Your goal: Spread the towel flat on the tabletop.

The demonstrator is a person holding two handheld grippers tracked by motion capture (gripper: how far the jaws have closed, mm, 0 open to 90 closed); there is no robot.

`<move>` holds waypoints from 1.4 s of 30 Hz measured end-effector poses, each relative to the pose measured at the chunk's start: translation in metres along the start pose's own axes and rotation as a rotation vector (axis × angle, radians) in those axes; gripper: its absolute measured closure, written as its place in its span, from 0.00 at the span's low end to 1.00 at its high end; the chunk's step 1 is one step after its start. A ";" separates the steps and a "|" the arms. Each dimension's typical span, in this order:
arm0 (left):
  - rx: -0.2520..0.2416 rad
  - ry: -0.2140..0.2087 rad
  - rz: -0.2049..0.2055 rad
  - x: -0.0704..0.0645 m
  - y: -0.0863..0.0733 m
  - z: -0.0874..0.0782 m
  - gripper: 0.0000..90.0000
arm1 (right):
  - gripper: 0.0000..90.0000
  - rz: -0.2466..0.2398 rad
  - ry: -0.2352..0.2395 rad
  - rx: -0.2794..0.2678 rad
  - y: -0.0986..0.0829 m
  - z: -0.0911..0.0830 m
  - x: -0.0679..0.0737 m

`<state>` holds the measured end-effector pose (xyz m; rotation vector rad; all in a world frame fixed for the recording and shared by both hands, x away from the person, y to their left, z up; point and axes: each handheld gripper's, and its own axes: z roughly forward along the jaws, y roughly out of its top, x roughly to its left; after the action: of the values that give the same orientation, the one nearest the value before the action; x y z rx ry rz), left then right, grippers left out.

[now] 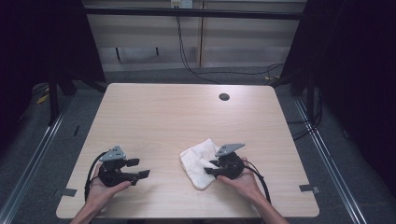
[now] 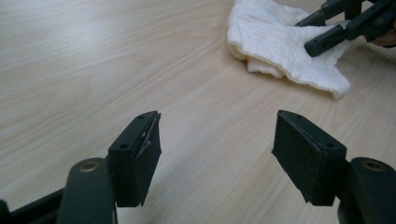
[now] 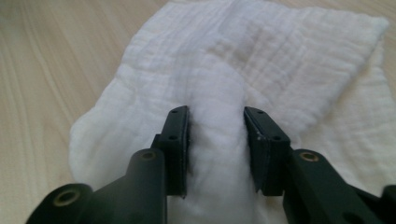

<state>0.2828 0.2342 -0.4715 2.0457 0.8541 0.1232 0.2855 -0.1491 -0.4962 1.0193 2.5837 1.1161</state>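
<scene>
A crumpled white cloth (image 1: 196, 161) lies on the wooden table (image 1: 187, 112), right of centre near the front. My right gripper (image 1: 211, 168) rests on its right side, and in the right gripper view the jaws (image 3: 215, 140) are shut on a raised ridge of the cloth (image 3: 261, 56), which touches both pads. My left gripper (image 1: 140, 168) sits at the front left, a good way from the cloth. Its jaws (image 2: 217, 154) stand wide open over bare wood, and the left gripper view shows the cloth (image 2: 280, 46) with the right gripper (image 2: 322, 35) on it at the upper right.
A dark round grommet hole (image 1: 224, 97) sits near the table's far edge. Grey tape marks lie at the front left corner (image 1: 69, 192) and front right corner (image 1: 309, 188). Cables (image 1: 233, 72) run over the floor behind the table.
</scene>
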 end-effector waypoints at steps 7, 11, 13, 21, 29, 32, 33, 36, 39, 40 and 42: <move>-0.008 0.003 0.001 0.000 0.000 -0.001 0.36 | 0.46 0.004 -0.007 -0.050 0.006 -0.015 0.003; -0.011 -0.002 -0.003 0.001 0.000 -0.002 0.35 | 0.47 -0.014 -0.012 -0.084 0.007 -0.030 0.014; -0.005 -0.001 -0.005 0.000 0.000 -0.001 0.35 | 0.58 -0.040 0.022 -0.092 0.006 -0.033 0.025; 0.001 -0.001 0.000 0.000 -0.001 0.000 0.35 | 0.73 -0.140 0.139 0.000 0.005 -0.002 0.052; 0.001 0.005 0.009 0.000 -0.002 -0.002 0.35 | 0.65 -0.209 0.157 0.036 0.003 0.007 0.062; 0.001 0.007 0.008 0.000 -0.001 -0.002 0.35 | 0.65 -0.248 0.130 0.049 0.000 0.010 0.065; 0.001 0.007 0.008 0.000 -0.001 -0.002 0.35 | 0.65 -0.248 0.130 0.049 0.000 0.010 0.065; 0.001 0.003 0.008 0.000 -0.001 -0.001 0.35 | 0.87 -0.250 0.089 0.040 -0.001 0.009 0.064; -0.002 0.004 0.008 0.000 0.000 -0.001 0.35 | 0.96 -0.203 0.092 0.032 0.001 0.009 0.059; -0.010 -0.001 0.002 -0.001 0.001 0.001 0.35 | 0.97 -0.175 0.109 0.003 0.006 0.005 0.053; -0.005 -0.004 0.009 -0.001 0.003 0.003 0.35 | 0.97 -0.148 0.125 -0.049 0.017 -0.005 0.049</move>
<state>0.2843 0.2307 -0.4709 2.0447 0.8410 0.1260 0.2550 -0.1126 -0.4749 0.7568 2.6614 1.2346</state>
